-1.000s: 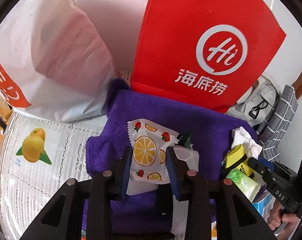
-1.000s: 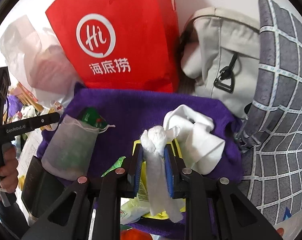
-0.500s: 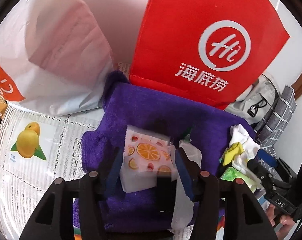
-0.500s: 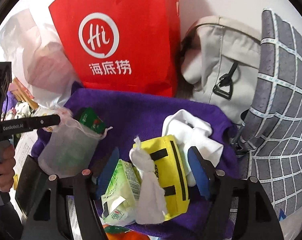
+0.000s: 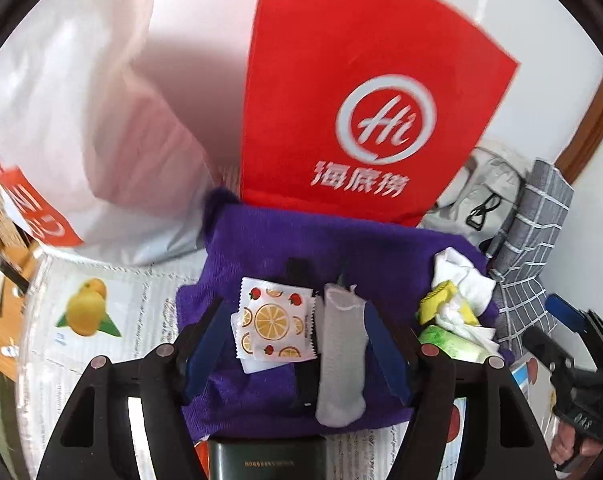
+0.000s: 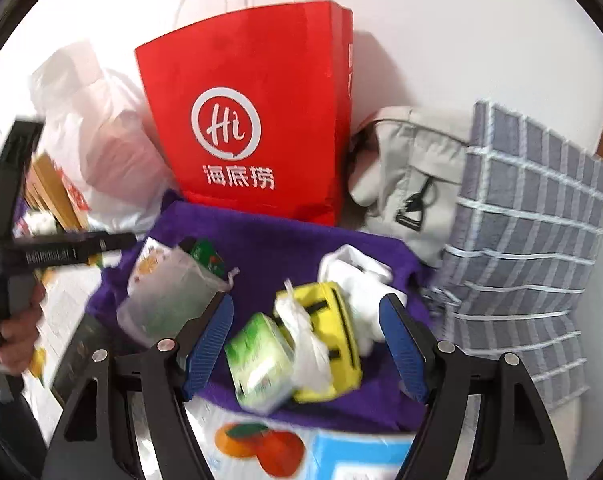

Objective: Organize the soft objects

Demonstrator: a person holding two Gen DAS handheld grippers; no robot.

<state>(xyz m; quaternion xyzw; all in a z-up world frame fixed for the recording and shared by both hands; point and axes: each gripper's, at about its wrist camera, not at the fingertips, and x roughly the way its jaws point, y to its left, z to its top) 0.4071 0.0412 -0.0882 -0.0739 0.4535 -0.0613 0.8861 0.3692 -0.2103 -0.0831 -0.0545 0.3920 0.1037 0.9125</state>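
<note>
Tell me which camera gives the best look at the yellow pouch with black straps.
The right wrist view. There the yellow pouch lies on the purple towel under the right gripper, straps plain, a white knotted bag partly across it. In the left wrist view only slivers of it show, far right, mostly buried under white cloth.

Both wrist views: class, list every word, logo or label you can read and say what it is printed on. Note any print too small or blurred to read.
"Hi" in a white ring, on the tall red paper bag.
"海底捞" in white, under that ring on the same bag.
Red-and-white print on the white plastic bag: cut off and blurred, unreadable.
Gold print on the dark green box: too small.
White print on the left gripper bar: blurred.
</note>
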